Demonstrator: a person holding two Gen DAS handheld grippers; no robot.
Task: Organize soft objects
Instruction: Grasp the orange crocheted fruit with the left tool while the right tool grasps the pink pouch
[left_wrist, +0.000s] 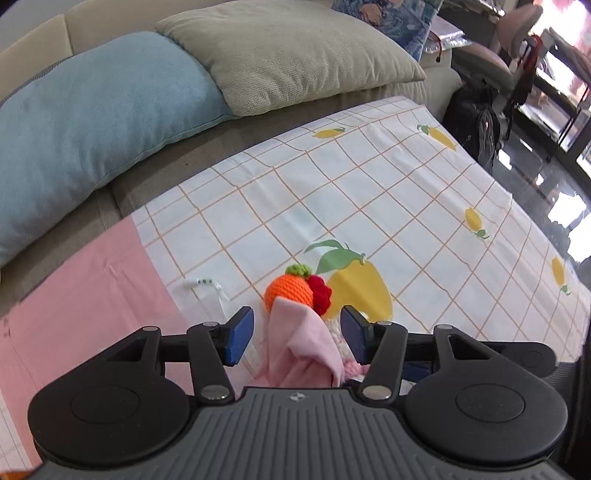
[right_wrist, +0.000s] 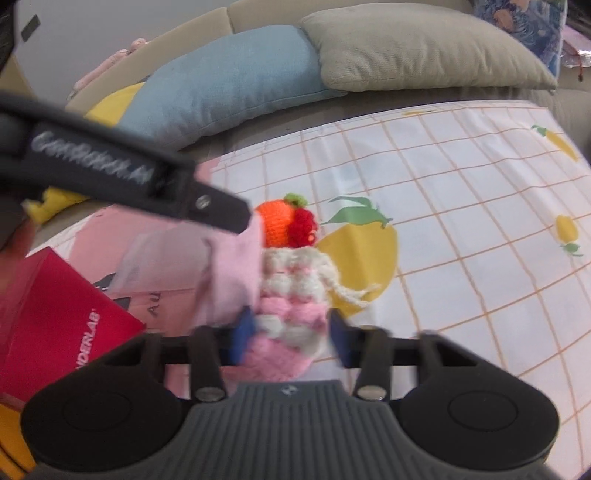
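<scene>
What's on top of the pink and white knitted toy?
An orange crocheted ball with a green tuft and red knitted bit sits at the knitted toy's far end. A pink cloth lies against its left side; anything beneath that cloth is hidden.

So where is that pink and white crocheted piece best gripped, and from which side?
Probably across its pink lower body, from the near end. The crocheted piece lies lengthwise away from the right gripper, whose blue pads already flank that narrow part. The bulky orange ball at the far end would grip less securely.
</scene>
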